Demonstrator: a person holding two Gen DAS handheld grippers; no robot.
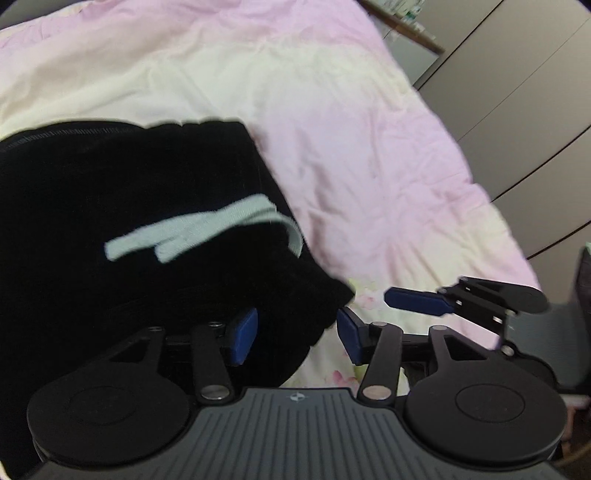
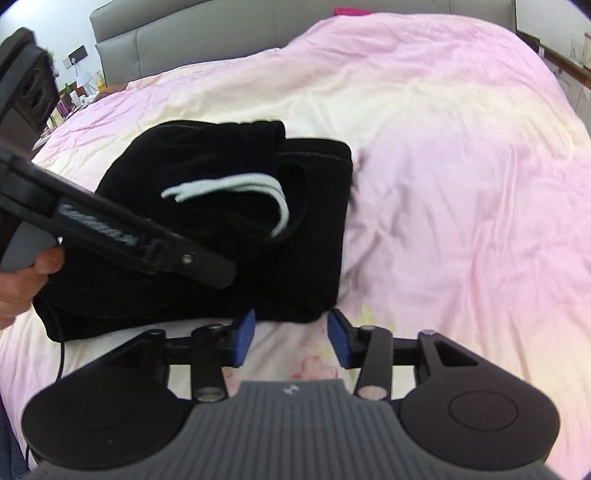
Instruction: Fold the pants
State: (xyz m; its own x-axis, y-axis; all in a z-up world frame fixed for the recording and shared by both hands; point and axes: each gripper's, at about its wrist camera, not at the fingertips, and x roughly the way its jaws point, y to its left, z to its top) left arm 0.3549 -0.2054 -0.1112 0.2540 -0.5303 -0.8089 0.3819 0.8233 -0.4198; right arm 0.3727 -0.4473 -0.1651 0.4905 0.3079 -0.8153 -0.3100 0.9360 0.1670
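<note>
Black fabric pants lie folded in a thick bundle on a pink and cream quilted bedspread. In the right wrist view the bundle sits at about eleven o'clock from centre. A pale grey-white drawstring is draped across its top layer, and a ribbed waistband edge shows at the bundle's one o'clock corner.

Right gripper, black with blue pads, has its jaws parted. Nothing is between them; only bedspread with a faint floral print shows in the gap. The near hem of the pants lies just beyond the pad tips, toward twelve o'clock. I cannot tell whether the left pad touches the cloth.

Left gripper in its own view also stands with jaws apart. The near corner of the pants reaches down into the gap from ten o'clock, and the left blue pad sits against the dark cloth, while the right pad is clear of it, so the pads do not pinch the fabric. The drawstring lies at ten o'clock from the gripper.

The right gripper's blue-tipped fingers appear in the left wrist view at three o'clock. In the right wrist view, a hand at nine o'clock holds the left gripper's handle over the bundle. A grey padded headboard stands at twelve o'clock.
</note>
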